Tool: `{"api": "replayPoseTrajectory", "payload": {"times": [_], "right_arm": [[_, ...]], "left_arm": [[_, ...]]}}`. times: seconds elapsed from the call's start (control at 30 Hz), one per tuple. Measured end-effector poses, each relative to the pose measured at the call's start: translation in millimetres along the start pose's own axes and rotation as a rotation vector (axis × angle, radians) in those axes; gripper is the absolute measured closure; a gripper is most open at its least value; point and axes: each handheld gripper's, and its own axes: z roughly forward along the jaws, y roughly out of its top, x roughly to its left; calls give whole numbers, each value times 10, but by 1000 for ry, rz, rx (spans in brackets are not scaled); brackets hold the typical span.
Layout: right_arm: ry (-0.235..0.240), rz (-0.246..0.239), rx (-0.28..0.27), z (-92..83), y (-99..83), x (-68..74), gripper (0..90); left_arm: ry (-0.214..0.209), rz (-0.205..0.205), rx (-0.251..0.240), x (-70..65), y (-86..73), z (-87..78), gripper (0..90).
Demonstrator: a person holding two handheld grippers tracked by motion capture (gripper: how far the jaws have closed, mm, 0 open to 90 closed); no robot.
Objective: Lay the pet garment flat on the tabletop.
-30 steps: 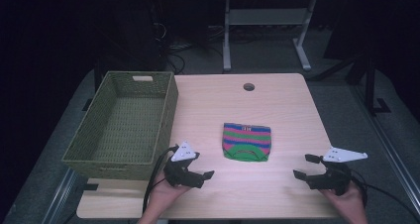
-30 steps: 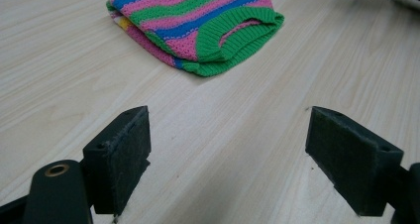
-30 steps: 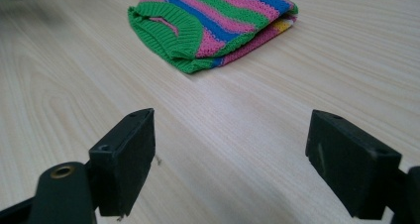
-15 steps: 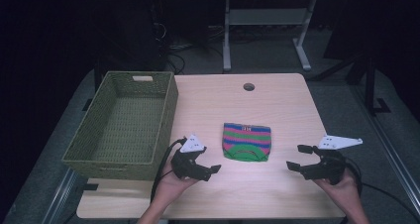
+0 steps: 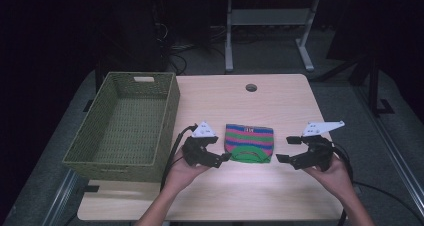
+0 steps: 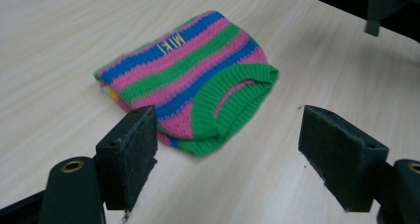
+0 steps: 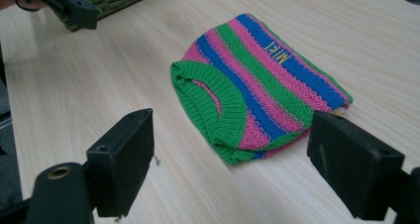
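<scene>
One knit garment (image 5: 249, 144), one basket (image 5: 125, 126), two grippers, one table (image 5: 280, 106) with a single round hole (image 5: 251, 87) near its far edge.

The garment is a small folded knit piece, striped in green, pink and blue, with a green ribbed band curving along the near edge. There's yellow lettering stitched on a blue stripe; it looks like "MIKI" but it's small and seen upside down in both gripper views, so I wouldn't swear to it. A bit of yellow peeks out at one folded corner.

It lies flat on the table, roughly mid-width and toward the near side, to the right of the green woven basket, which sits at the table's left edge with a handle slot in its far wall.

Left gripper (image 5: 220, 158) sits just beside the garment's near left corner, jaws spread wide with nothing between them. Right gripper (image 5: 286, 150) is a little off to the garment's right, jaws also wide apart and holding nothing.
</scene>
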Motion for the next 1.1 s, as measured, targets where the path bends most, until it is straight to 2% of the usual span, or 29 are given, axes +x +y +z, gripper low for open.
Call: {"api": "replayPoseTrajectory", "payload": {"times": [0.17,0.27,0.53,0.63,0.7,0.8,0.93,0.97,1.03,1.1], "right_arm": [[36,4,17,115,108,-59,181],[38,-1,40,192,188,-100,190],[49,11,90,421,309,-233,238],[47,14,100,493,319,-288,272],[47,19,104,536,306,-326,297],[47,41,148,631,277,-384,329],[36,34,172,709,244,-412,387],[26,27,182,729,239,-417,409],[14,24,210,772,223,-429,436],[3,22,239,824,195,-446,463]], "left_arm": [[-13,-8,4,75,130,113,271],[-24,-24,14,107,197,212,284],[1,5,97,214,288,488,298],[-2,-1,120,270,277,575,347],[-1,-20,133,318,257,636,355],[6,-42,146,359,224,713,369],[8,-35,177,382,194,783,398],[4,-21,189,396,186,793,418],[2,-28,200,399,167,828,444],[8,-14,222,402,148,856,461]]}}
